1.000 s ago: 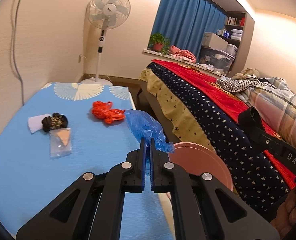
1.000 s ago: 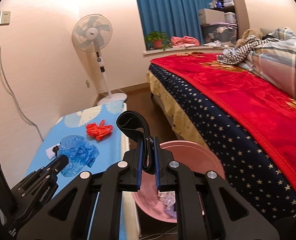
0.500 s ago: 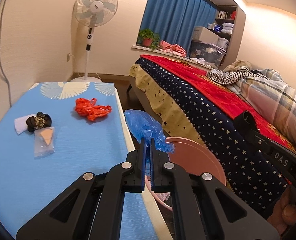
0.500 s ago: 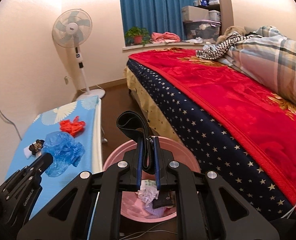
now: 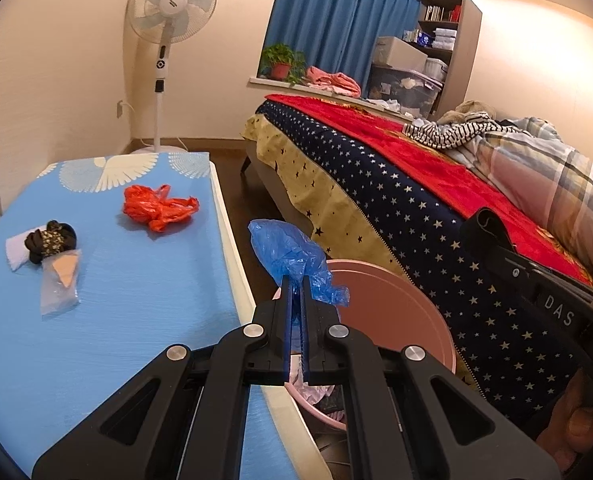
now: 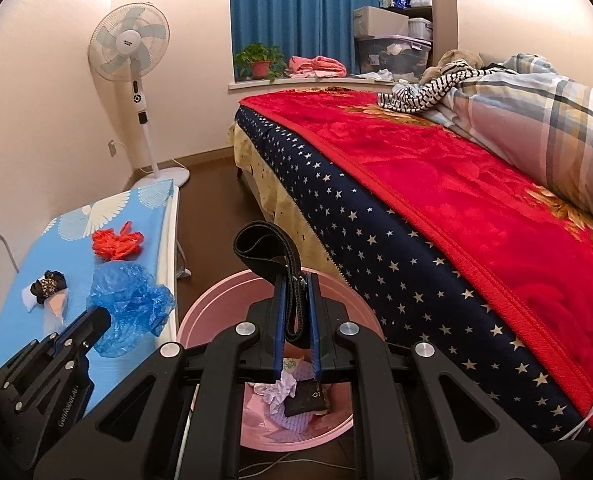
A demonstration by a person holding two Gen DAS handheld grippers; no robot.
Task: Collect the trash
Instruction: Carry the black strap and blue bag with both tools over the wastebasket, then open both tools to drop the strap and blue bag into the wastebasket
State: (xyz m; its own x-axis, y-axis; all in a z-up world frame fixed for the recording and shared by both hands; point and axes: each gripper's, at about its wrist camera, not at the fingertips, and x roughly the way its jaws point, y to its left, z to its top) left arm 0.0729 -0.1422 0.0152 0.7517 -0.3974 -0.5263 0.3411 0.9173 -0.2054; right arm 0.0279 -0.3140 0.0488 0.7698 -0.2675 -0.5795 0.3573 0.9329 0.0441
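Note:
My left gripper (image 5: 295, 280) is shut on a crumpled blue plastic bag (image 5: 292, 254), held in the air at the table's right edge, beside the pink bin (image 5: 392, 308). From the right wrist view the same blue plastic bag (image 6: 130, 304) hangs over the table edge. My right gripper (image 6: 296, 280) is shut on a black looped strap (image 6: 266, 252), directly above the pink bin (image 6: 216, 308), which holds tissues and wrappers. On the blue table (image 5: 108, 320) lie an orange plastic bag (image 5: 156, 208), a clear wrapper (image 5: 60, 280) and a dark bundle on white tissue (image 5: 44, 240).
A bed with a red blanket and starred blue sheet (image 6: 436, 208) runs along the right, close to the bin. A standing fan (image 5: 168, 40) is at the far wall. A person's hand (image 5: 576, 424) holds the right gripper's handle.
Both grippers have moved right and down toward the pink bin. The blue bag has come off the table toward the gap. More of the bin's inside shows under the strap.

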